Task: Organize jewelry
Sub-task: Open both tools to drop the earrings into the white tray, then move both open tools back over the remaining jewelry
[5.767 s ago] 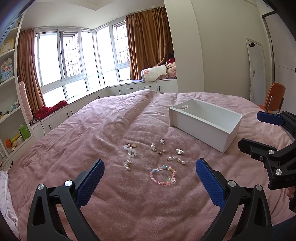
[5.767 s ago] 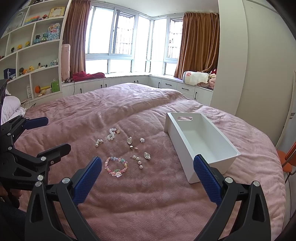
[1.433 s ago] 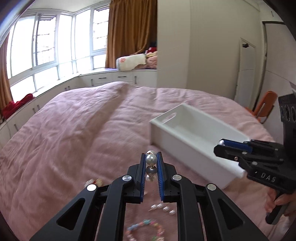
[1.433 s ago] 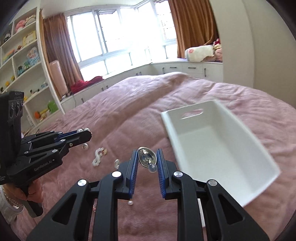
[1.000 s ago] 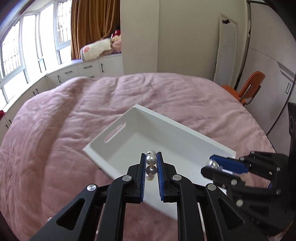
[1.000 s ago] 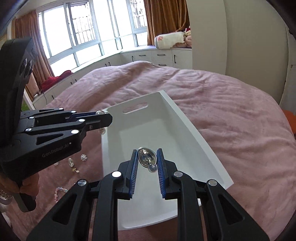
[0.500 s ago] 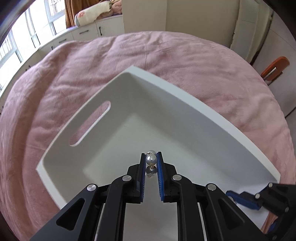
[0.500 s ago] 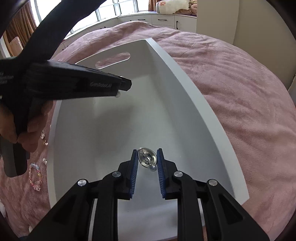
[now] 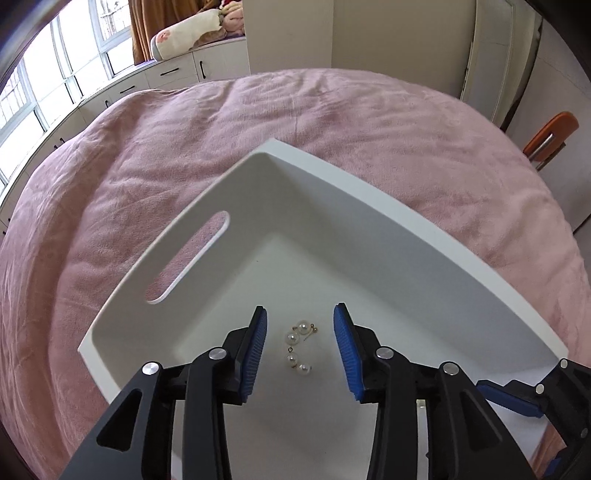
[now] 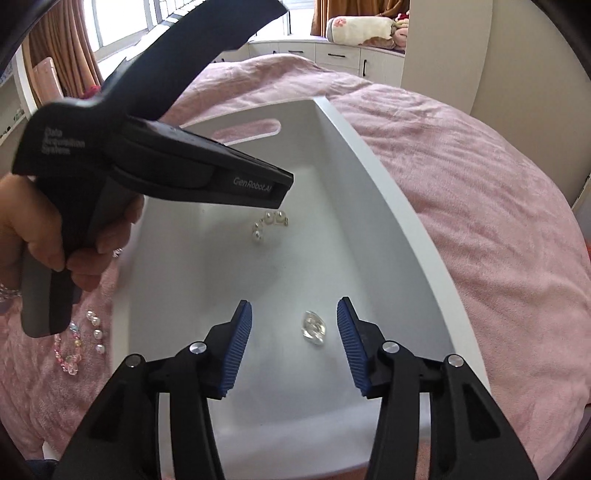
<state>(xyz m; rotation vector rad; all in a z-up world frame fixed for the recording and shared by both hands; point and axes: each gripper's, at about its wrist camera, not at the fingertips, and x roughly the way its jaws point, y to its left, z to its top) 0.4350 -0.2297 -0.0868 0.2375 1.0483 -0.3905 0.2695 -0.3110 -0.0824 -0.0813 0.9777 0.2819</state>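
Note:
A white box stands on the pink bed; it also shows in the right wrist view. My left gripper is open over the box floor, and a pearl earring set lies on the floor between its fingers. The pearls also show in the right wrist view, under the left gripper's body. My right gripper is open above the box, and a clear crystal piece lies on the floor between its fingers. A pastel bead bracelet and loose pearls lie on the bed left of the box.
The pink blanket covers the bed all around the box. An orange chair stands at the right. Low cabinets with a cushion run under the windows behind the bed. The right gripper's tip shows at the box's near right corner.
Both grippers have opened. The pearls dropped from the left gripper and the crystal piece from the right gripper onto the box floor.

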